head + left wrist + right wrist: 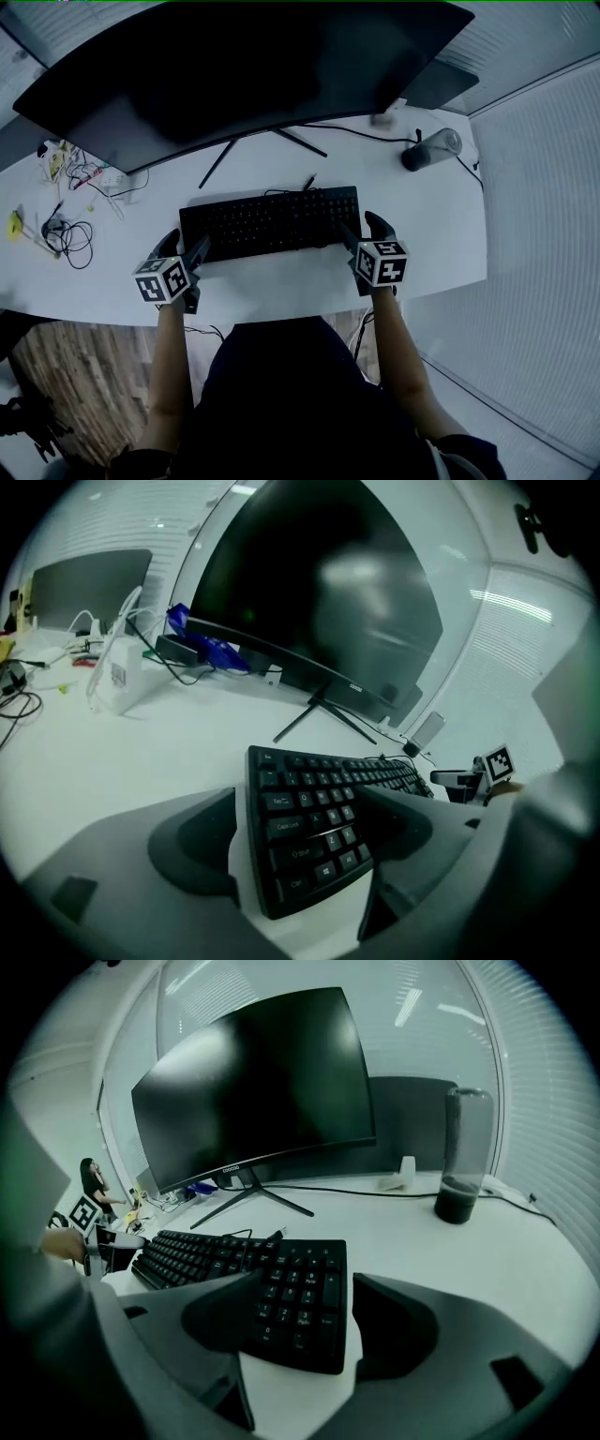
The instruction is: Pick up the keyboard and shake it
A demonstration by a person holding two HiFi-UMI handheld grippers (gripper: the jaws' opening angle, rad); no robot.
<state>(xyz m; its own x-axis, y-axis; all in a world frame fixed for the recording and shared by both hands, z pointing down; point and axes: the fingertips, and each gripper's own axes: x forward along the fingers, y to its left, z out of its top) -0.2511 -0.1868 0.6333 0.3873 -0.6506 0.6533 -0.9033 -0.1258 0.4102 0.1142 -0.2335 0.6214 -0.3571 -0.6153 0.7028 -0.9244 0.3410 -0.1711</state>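
Note:
A black keyboard (272, 222) lies flat on the white desk (281, 286), in front of the monitor. My left gripper (187, 246) is at the keyboard's left end, with that end (309, 827) between its spread jaws. A strip of white desk shows between the left pad and the keyboard's edge. My right gripper (364, 230) straddles the right end, the number pad (295, 1302) lying between its jaws. A gap shows beside the right pad there. Neither gripper's pads press on the keyboard.
A wide curved monitor (244, 66) on a splayed stand (220, 161) fills the back of the desk. A dark cylindrical bottle (431, 148) stands at the back right. Loose cables (66, 234) and small items lie at the left. The desk's front edge runs just below the grippers.

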